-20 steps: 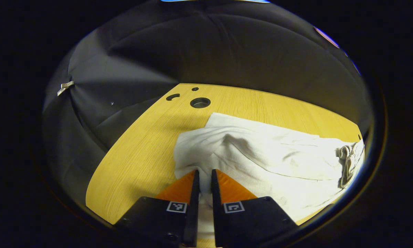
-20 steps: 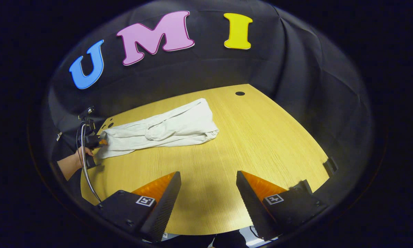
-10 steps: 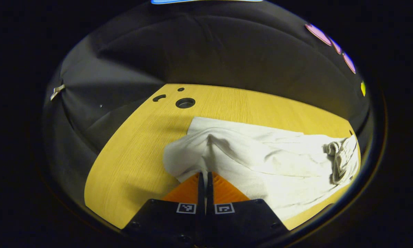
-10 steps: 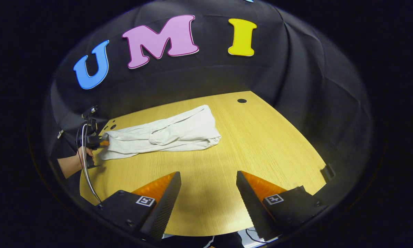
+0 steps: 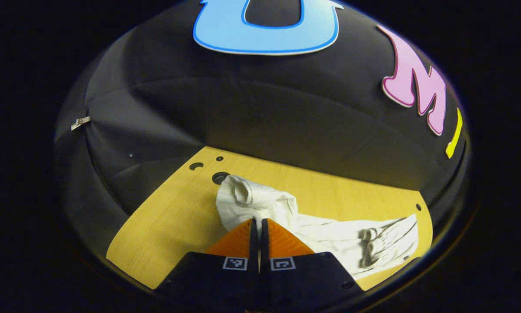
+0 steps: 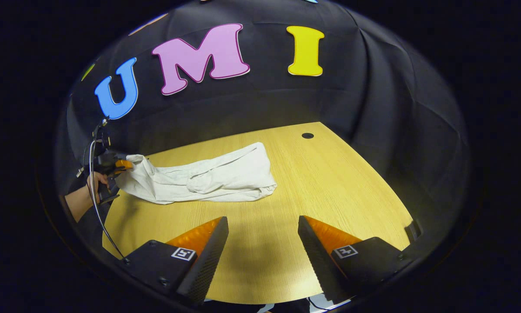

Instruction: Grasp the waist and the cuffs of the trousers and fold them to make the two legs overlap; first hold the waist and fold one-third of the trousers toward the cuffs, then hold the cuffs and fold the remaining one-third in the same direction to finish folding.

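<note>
White trousers (image 6: 217,176) lie lengthwise across the wooden table (image 6: 338,182), with a bunched fold near their middle. Their left end is raised off the table, and my left gripper (image 6: 123,164) is shut on it, held by a hand (image 6: 75,202). In the left gripper view the cloth (image 5: 330,234) rises in a crumpled peak just beyond the closed left gripper (image 5: 258,219) and trails away to the right. My right gripper (image 6: 262,218) stands open above the near part of the table, well short of the trousers, with nothing between its fingers.
A cable hole (image 6: 307,135) sits in the table's far right corner. Two more holes (image 5: 220,177) lie by the lifted cloth at the left end. Black cloth walls close in the table behind and at both sides. A cable hangs from the left gripper.
The left gripper has closed on the trousers' end and lifted it up off the table. The right gripper has stayed open and almost still.
</note>
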